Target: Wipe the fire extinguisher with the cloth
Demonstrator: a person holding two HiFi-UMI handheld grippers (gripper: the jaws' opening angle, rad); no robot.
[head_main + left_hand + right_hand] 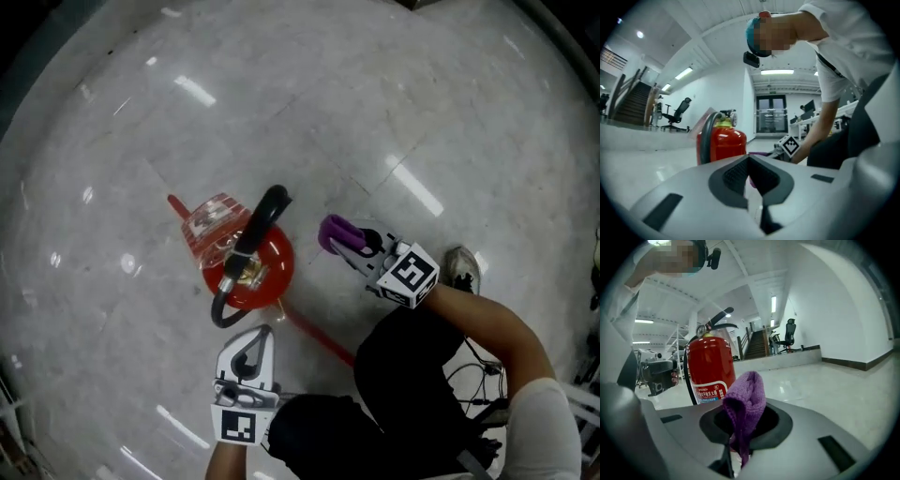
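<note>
The red fire extinguisher (255, 264) stands upright on the pale marble floor (422, 112), with open floor all round its far side. The right gripper (349, 242) sits just beside its right edge without touching it, jaws clamped on a folded purple cloth (332, 231) that sticks out past the tips. The left gripper (253, 339) hovers near the cylinder's near edge, jaws together and holding nothing. A black hose (251, 234) arcs over the extinguisher's top
</note>
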